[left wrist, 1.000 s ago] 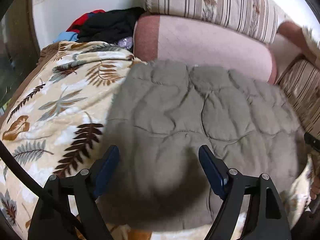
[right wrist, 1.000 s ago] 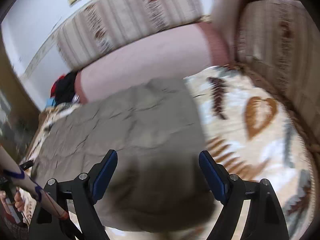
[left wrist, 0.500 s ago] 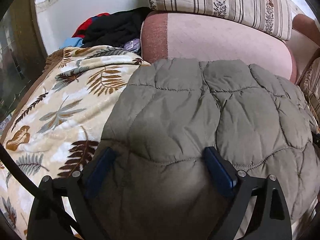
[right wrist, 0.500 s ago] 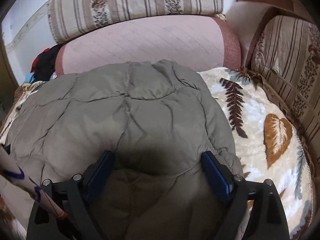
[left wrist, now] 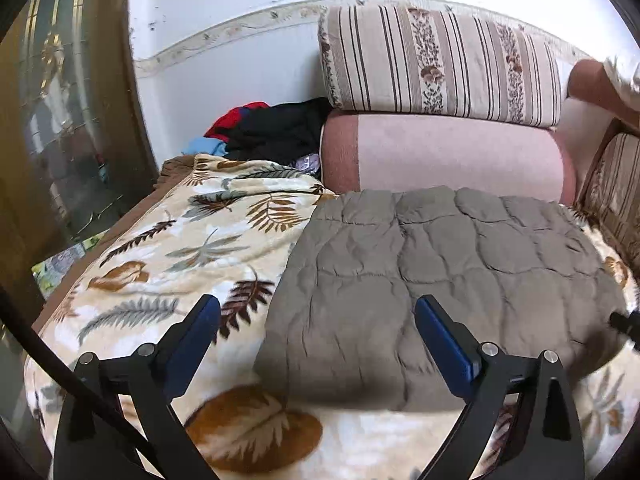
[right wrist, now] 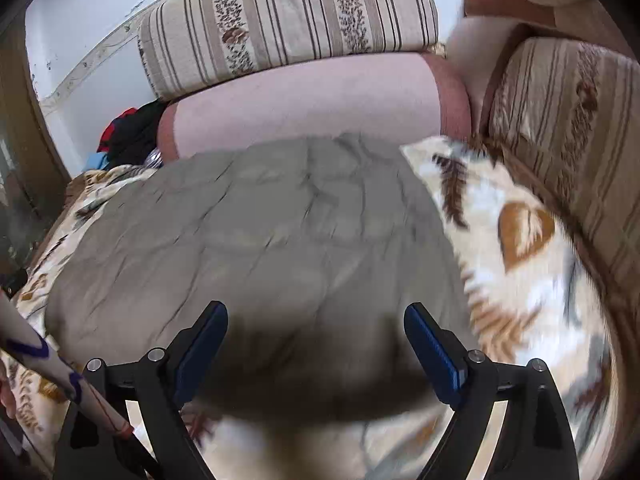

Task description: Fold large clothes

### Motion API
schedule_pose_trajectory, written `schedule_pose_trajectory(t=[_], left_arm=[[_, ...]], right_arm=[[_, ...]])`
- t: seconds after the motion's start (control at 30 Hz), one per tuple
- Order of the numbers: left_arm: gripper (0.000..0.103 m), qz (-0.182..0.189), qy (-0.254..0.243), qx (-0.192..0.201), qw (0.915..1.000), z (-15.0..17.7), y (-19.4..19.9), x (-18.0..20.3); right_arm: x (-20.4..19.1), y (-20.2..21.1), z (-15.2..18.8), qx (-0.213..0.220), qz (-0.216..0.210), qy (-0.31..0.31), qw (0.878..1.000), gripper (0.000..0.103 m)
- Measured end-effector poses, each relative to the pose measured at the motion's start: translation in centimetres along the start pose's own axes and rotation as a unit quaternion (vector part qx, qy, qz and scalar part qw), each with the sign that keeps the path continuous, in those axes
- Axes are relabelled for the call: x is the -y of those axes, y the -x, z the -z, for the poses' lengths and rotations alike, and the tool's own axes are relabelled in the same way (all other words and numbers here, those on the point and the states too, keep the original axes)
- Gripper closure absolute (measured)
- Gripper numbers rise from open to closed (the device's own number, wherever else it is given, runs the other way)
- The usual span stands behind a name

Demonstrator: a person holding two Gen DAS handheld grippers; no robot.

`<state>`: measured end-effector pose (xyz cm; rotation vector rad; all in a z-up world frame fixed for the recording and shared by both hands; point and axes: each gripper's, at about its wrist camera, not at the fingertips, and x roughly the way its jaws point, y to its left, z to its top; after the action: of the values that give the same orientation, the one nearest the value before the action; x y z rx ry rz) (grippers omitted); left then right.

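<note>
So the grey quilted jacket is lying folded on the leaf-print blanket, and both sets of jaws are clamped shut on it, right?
Not quite. The grey quilted jacket does lie folded on the leaf-print blanket, but neither the left gripper nor the right gripper holds it: both wrist views show the jaws spread wide open, clear of the fabric.

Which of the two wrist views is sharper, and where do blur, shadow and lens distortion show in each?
Left wrist view: mostly sharp; stitching on the folded quilted jacket reads clearly, a shadow lies along its near edge, and the fisheye bends the wall border. Right wrist view: motion-blurred throughout, most on the leaf-print blanket, with a dark shadow on the jacket between the open right gripper fingers.
</note>
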<state>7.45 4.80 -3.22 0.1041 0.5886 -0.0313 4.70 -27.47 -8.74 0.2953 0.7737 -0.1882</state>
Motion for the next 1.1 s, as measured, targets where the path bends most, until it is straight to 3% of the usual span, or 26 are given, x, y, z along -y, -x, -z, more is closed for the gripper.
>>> schedule_pose_trajectory(t=[0.23, 0.4, 0.67, 1.1], left_arm=[[0.006, -0.020, 0.004, 0.027, 0.9994, 2.5, 6.1, 1.3], [0.004, -0.010, 0.017, 0.018, 0.9996, 3.7, 8.9, 1.5], [0.004, 0.012, 0.050, 0.016, 0.9985, 4.8, 11.8, 1.3], [0.004, 0.030, 0.002, -0.012, 0.9995, 6.8, 12.8, 4.8]], right_arm=[[-2.0, 3.0, 4.6, -0.038, -0.045, -0.029, 0.998, 0.010], [-3.3, 5.0, 6.7, -0.048, -0.065, -0.034, 0.996, 0.010], [-4.3, 7.1, 8.3, -0.040, -0.052, -0.011, 0.998, 0.010], [-4.5, 8.6, 9.7, -0.017, 0.001, 0.025, 1.000, 0.010]])
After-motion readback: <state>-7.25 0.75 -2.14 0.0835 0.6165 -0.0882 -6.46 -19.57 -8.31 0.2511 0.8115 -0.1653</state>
